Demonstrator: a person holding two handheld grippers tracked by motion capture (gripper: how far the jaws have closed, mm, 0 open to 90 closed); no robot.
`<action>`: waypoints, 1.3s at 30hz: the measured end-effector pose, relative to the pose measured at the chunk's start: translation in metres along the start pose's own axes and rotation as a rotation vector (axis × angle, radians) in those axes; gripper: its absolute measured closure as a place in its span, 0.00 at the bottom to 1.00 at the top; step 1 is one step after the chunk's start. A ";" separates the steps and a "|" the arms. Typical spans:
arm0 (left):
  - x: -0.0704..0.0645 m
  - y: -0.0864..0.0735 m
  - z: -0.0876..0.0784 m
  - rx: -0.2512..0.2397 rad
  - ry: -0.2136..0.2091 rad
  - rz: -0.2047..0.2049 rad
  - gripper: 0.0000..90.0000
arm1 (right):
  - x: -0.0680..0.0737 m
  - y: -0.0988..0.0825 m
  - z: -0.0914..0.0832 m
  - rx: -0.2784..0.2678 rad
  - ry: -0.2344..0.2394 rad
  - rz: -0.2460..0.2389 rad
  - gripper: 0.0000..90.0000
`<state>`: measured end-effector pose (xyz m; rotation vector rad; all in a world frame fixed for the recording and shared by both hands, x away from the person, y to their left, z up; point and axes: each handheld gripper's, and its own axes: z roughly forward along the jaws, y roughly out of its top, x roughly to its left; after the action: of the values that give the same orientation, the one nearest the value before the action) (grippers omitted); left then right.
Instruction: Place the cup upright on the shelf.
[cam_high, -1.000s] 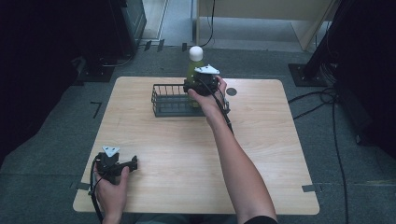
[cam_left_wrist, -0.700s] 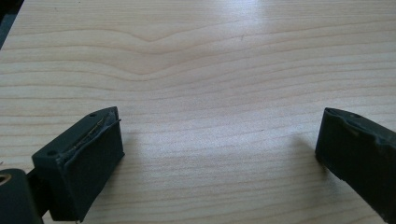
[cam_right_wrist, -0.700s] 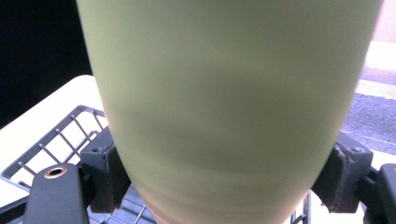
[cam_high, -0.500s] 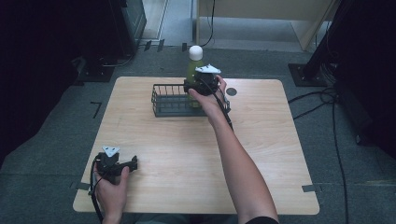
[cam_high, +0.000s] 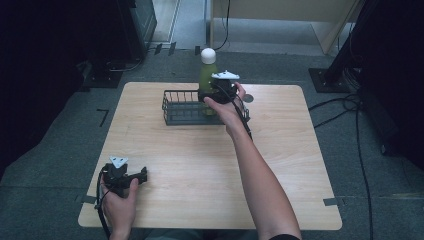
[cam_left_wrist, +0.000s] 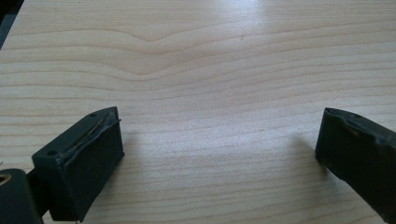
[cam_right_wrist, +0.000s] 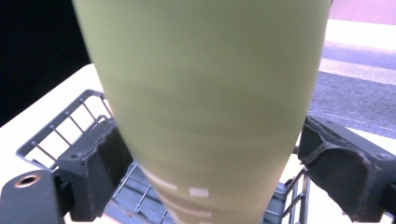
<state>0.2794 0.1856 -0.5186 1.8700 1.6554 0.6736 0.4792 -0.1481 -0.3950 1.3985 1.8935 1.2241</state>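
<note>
A green bottle (cam_high: 207, 75) with a white cap (cam_high: 208, 54) stands upright at the right end of a black wire basket (cam_high: 180, 112) at the table's far middle. My right gripper (cam_high: 210, 95) is shut on the green bottle low on its body. In the right gripper view the bottle (cam_right_wrist: 205, 93) looms between both pads (cam_right_wrist: 100, 163), with the basket's wires (cam_right_wrist: 60, 126) below. My left gripper (cam_high: 143, 176) rests near the table's front left corner. Its jaws stand wide open over bare wood (cam_left_wrist: 219, 154).
The wooden table (cam_high: 300, 165) has free room across its middle and right side. A small dark round object (cam_high: 248, 98) lies just right of the basket. Cables (cam_high: 360, 105) and dark equipment (cam_high: 135, 20) sit on the floor beyond the table.
</note>
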 end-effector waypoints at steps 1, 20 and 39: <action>0.000 0.000 0.000 0.000 0.000 0.000 0.01 | 0.000 -0.001 -0.001 0.002 0.010 0.002 0.09; 0.000 0.000 0.000 0.000 0.000 0.000 0.01 | -0.012 -0.023 -0.041 0.010 0.050 -0.003 0.00; 0.000 0.000 0.000 0.000 0.000 0.000 0.01 | -0.029 -0.050 -0.102 0.023 0.017 0.016 0.00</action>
<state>0.2794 0.1856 -0.5187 1.8695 1.6549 0.6734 0.3843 -0.2166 -0.3926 1.4224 1.9171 1.2286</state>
